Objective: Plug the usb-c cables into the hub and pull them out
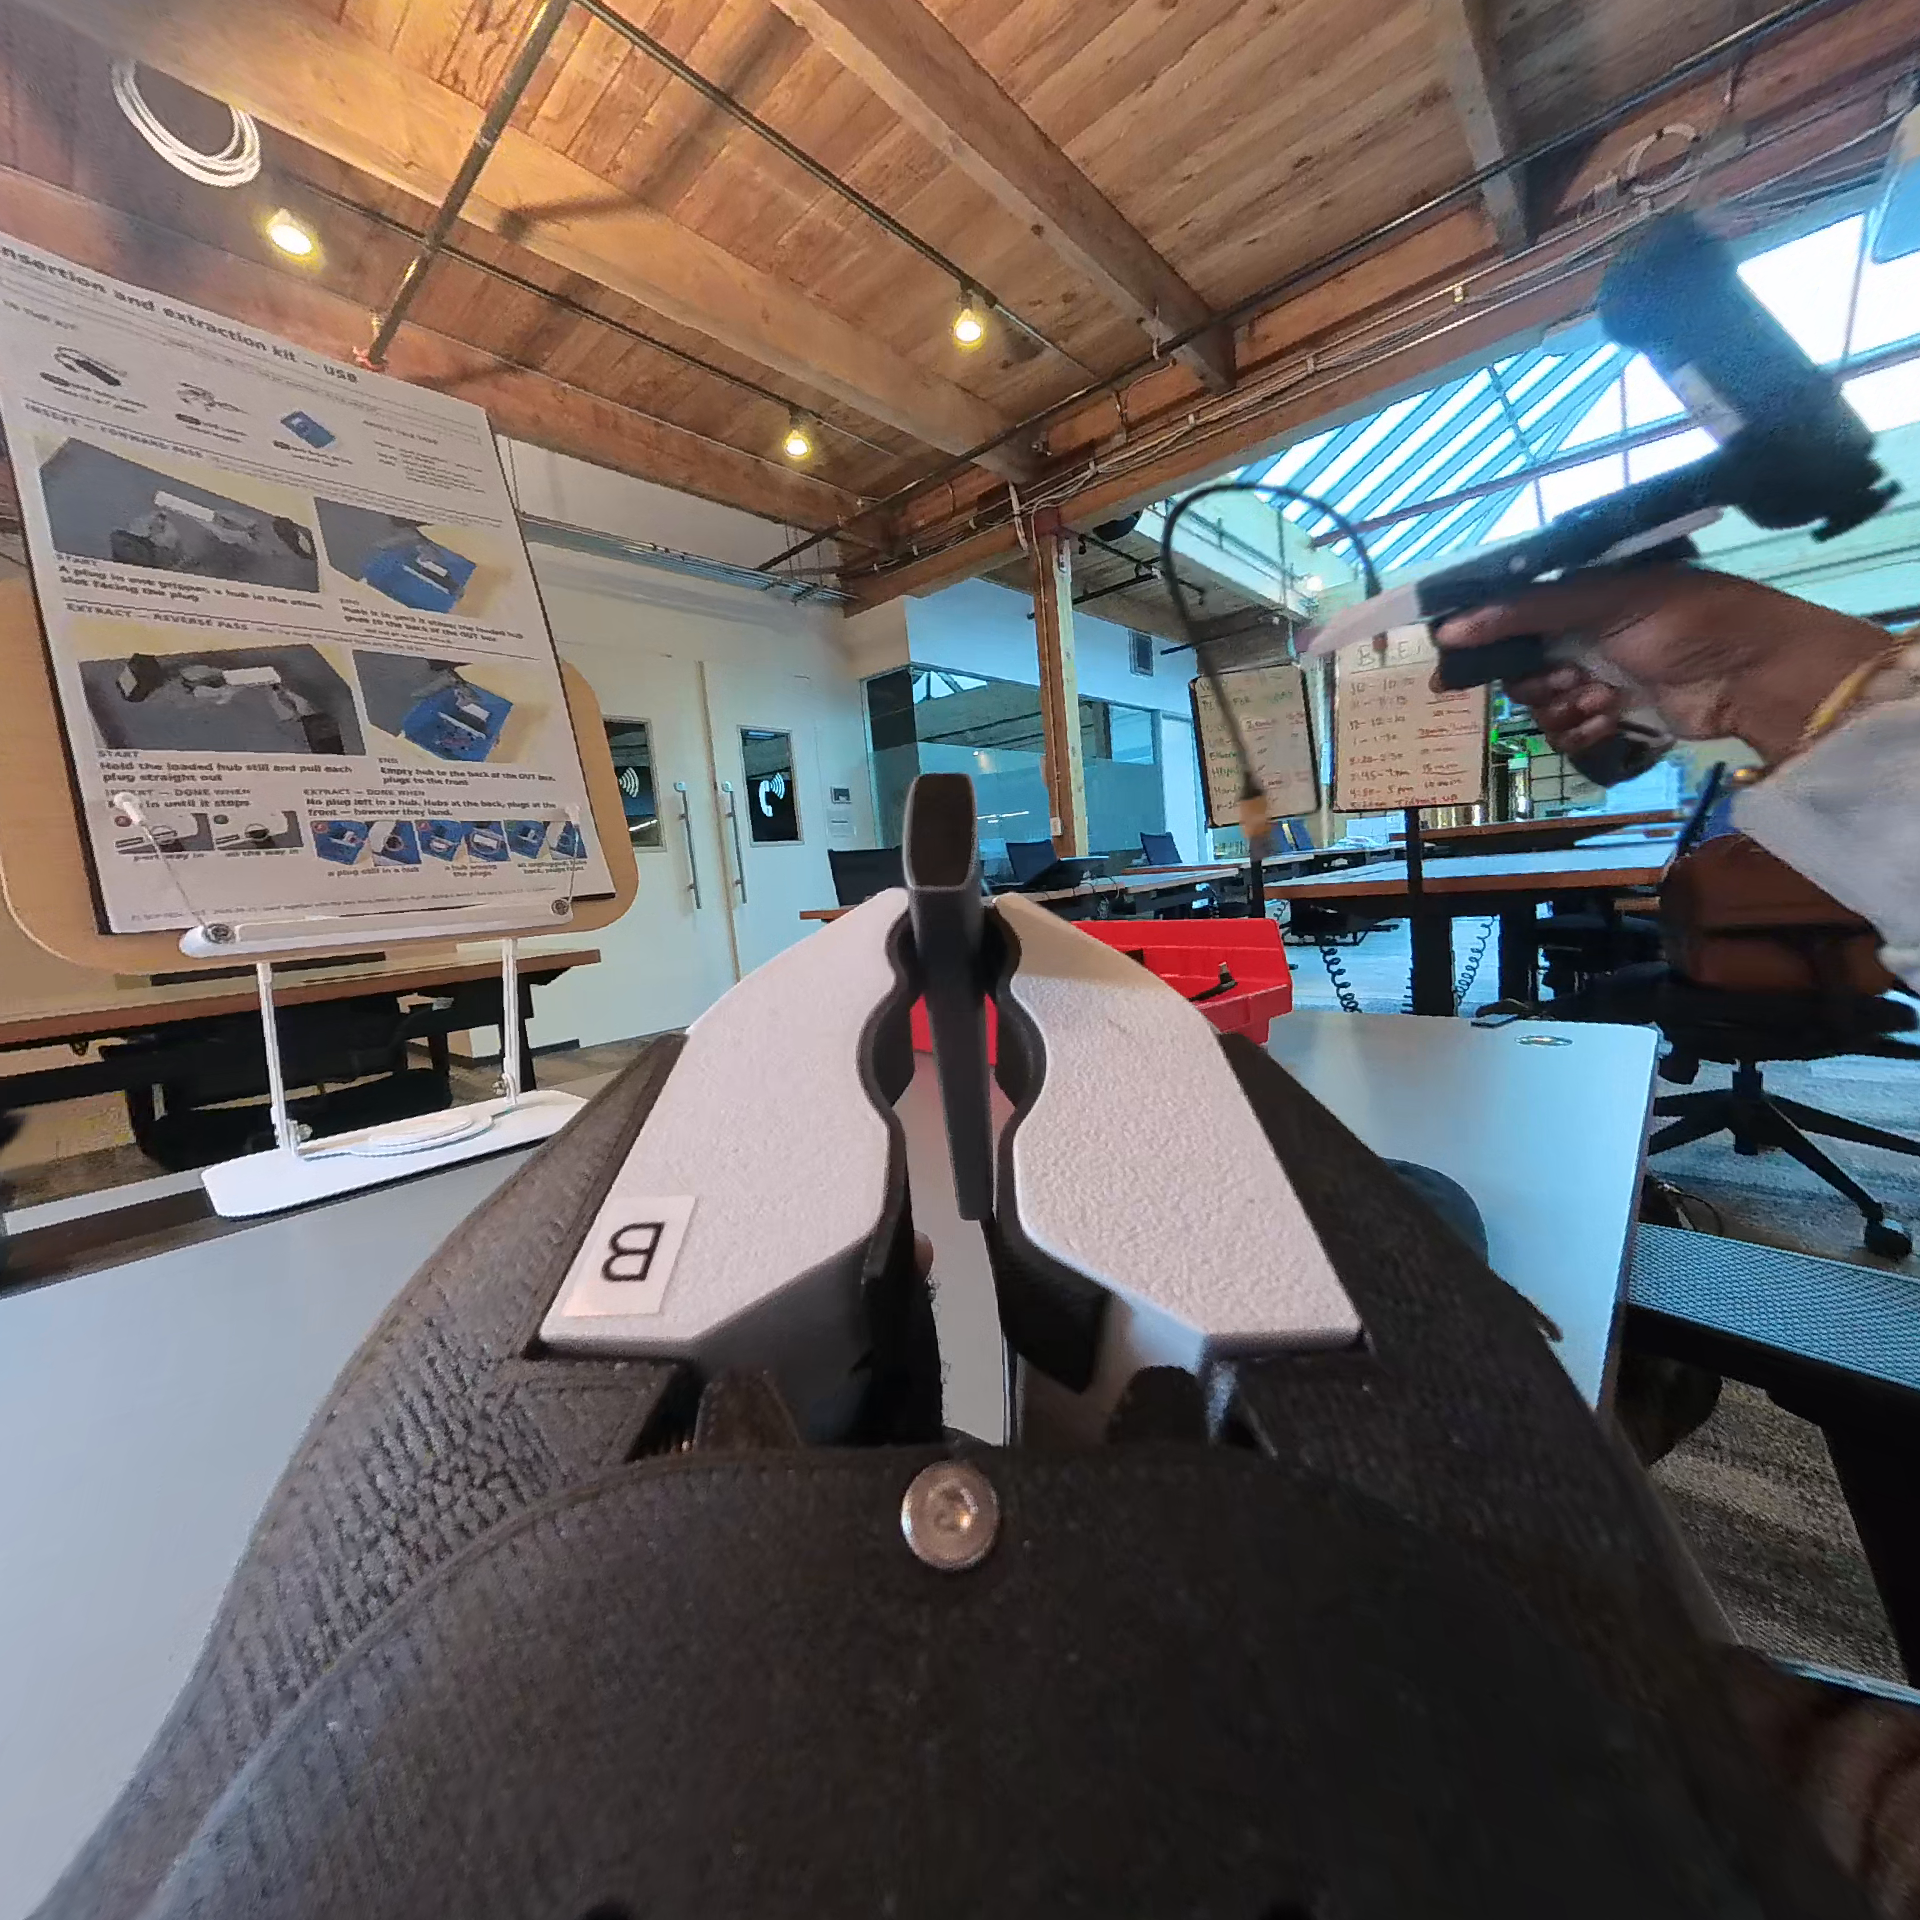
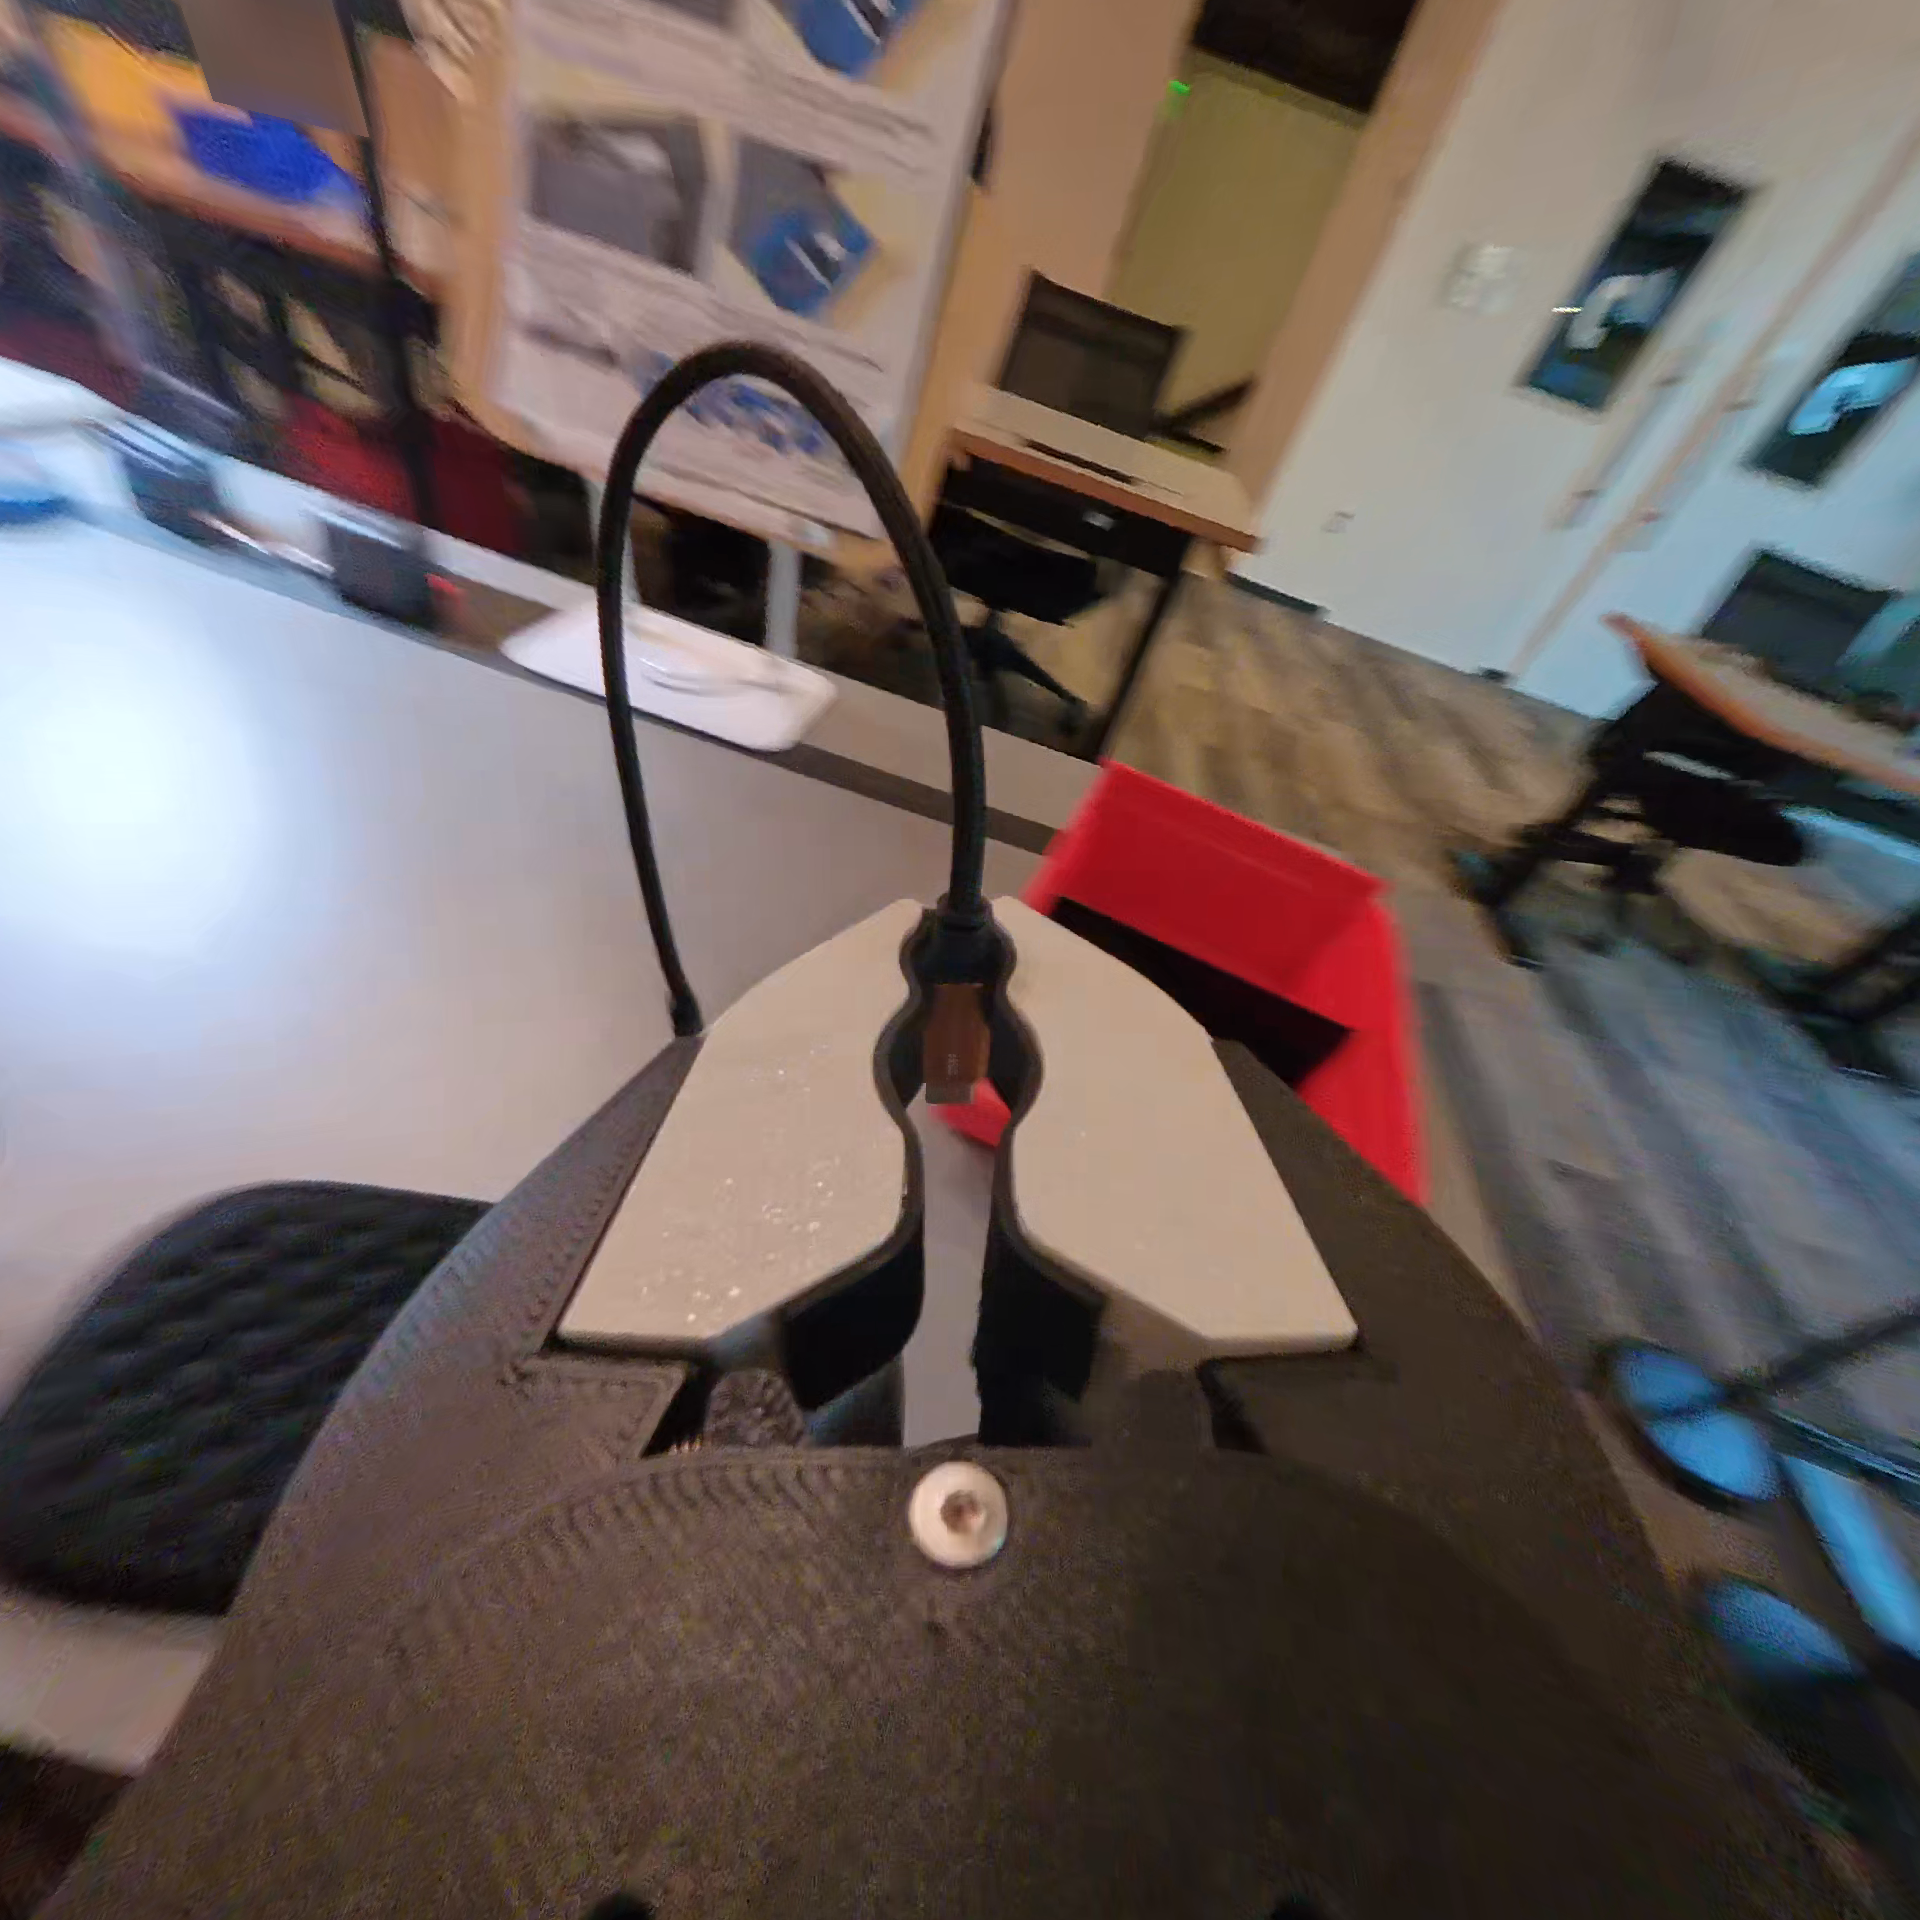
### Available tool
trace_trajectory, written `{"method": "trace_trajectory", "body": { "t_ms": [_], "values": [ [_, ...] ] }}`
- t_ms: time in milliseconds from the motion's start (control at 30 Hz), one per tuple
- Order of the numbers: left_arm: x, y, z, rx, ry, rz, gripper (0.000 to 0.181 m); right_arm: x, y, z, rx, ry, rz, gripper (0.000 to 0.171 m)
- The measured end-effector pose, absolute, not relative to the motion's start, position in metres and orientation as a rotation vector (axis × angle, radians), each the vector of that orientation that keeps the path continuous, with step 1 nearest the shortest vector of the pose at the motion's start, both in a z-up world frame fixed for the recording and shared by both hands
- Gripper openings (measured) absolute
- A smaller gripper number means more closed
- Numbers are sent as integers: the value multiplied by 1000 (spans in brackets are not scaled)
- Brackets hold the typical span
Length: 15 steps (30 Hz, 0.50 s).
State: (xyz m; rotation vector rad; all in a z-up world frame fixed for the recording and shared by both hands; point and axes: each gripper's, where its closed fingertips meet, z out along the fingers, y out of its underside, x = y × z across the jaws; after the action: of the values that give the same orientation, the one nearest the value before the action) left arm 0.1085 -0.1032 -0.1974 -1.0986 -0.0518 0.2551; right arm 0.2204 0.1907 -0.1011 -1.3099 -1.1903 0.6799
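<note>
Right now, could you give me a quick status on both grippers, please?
Left gripper shut on hub, held upright. Right gripper shut on usb-c cable, plug unmated. Nothing blocking; red bin beyond.

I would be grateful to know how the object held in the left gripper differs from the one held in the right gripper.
The left gripper clamps a flat, rigid dark grey hub standing straight up past the fingertips. The right gripper clamps a copper-coloured plug on a thin black braided cable that arches over and hangs down. Both sit in the finger notches, off the grey table.
</note>
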Motion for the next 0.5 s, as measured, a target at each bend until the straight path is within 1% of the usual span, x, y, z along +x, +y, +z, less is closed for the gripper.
{"method": "trace_trajectory", "body": {
  "t_ms": [100, 267, 433, 500],
  "values": [
    [108, -104, -197, -1096, -52, 251, 11, 221, 246, -104, -1293, -1225, 380, 7],
    [108, -103, -198, -1097, -51, 240, 11, 212, 324, -111, -1231, -1315, 3, 7],
    [107, -104, -197, -1093, -59, 221, 11, 196, 373, -116, -1112, -1455, -330, 7],
    [107, -105, -197, -1088, -62, 213, 11, 182, 383, -131, -1065, -1567, -413, 7]
  ]
}}
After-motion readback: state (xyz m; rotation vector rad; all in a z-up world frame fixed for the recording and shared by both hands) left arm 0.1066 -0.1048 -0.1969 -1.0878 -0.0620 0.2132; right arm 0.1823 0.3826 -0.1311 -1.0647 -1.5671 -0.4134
